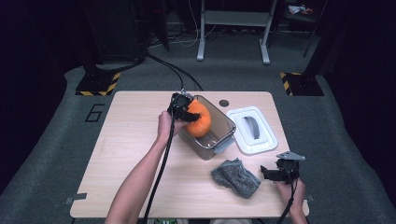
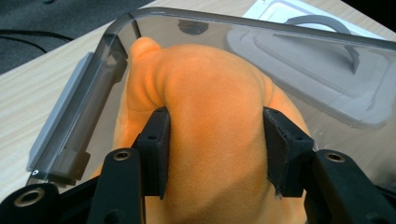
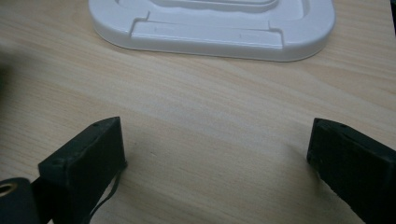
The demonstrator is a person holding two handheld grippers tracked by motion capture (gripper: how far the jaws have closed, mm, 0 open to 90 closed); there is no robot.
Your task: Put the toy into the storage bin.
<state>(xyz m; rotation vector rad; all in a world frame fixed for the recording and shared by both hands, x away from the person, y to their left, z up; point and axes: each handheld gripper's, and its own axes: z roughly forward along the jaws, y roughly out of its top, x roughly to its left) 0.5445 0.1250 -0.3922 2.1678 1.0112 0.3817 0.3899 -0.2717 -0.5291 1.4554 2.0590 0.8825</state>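
Note:
An orange plush thing (image 1: pixel 200 119) sits partly inside a clear plastic container (image 1: pixel 219 140) at the middle of the wooden table. My left gripper (image 1: pixel 187 112) reaches into it from the left. In the left gripper view the two black jaws flank the orange plush (image 2: pixel 215 70), pads touching its sides, with the container's wall (image 2: pixel 261 28) around it. My right gripper (image 1: pixel 267 173) rests low near the table's front right, jaws wide apart over bare wood (image 3: pixel 217 140), holding nothing.
A white lid with a grey handle (image 1: pixel 252 129) lies flat to the right of the container, its near edge (image 3: pixel 215 32) ahead of the right jaws. A crumpled grey cloth (image 1: pixel 236 177) lies just left of the right gripper. The table's left half (image 1: pixel 126 140) is bare wood.

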